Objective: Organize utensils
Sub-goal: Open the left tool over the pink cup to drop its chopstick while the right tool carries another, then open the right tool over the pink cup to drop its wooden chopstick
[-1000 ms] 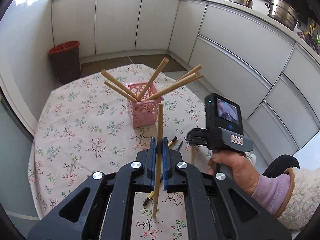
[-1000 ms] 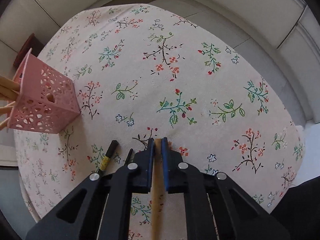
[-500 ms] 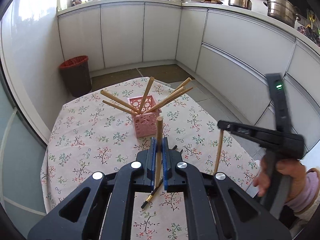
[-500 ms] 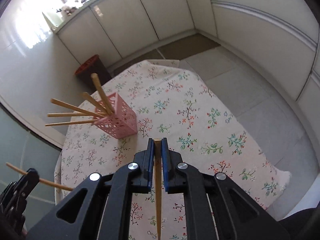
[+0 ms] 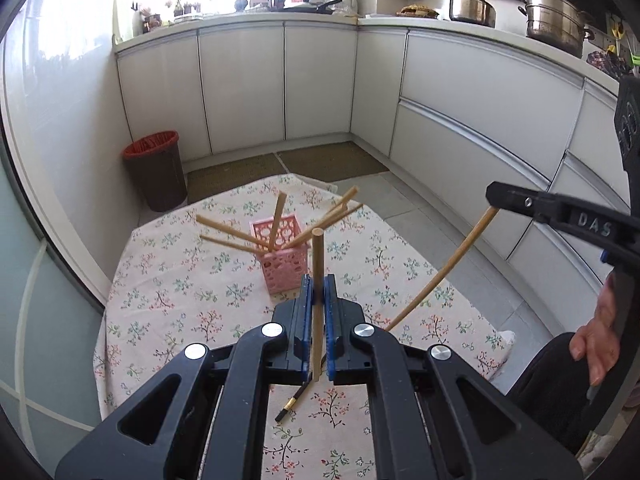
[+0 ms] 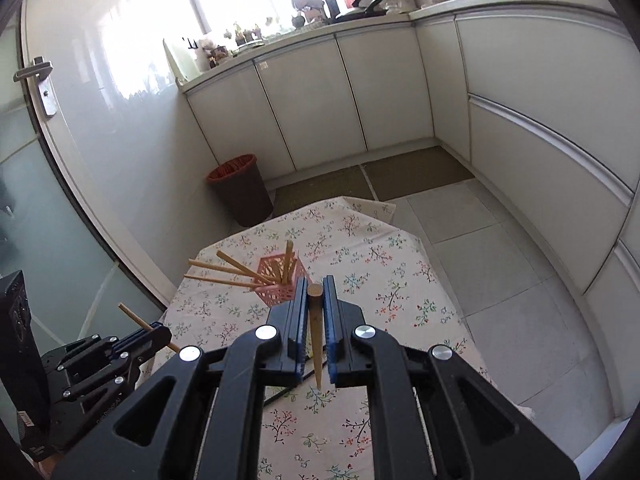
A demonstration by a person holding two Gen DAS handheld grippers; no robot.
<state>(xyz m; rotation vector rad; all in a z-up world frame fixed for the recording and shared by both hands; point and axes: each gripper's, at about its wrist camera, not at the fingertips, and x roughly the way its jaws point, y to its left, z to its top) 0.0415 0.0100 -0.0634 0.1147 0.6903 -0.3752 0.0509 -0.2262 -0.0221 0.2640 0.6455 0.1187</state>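
The chopstick in the left claw (image 5: 316, 300) is clamped between the blue pads and stands nearly upright, its round end above the jaws. The second chopstick (image 6: 315, 336) is gripped the same way in the right claw (image 6: 314, 320), with its thin end pointing down toward the bench (image 5: 168, 304).

A second ago both claws were low over the flowered cloth, the right one almost touching it. Now both are lifted high, and each chopstick hangs free in the air, well apart from the cloth. So I judge that both pickups are finished and the carrying step has begun.

The pink basket (image 5: 286, 268) stands near the middle of the bench, ahead of both claws, and already has several chopsticks leaning out of it in different directions. The next move is probably to bring each chopstick over the basket opening and release it. The leaning sticks may block the way down.

One dark chopstick with a gold band (image 5: 294, 400) lies on the cloth below the left claw, not yet collected. A red-rimmed bin (image 5: 154, 176) stands on the floor behind.
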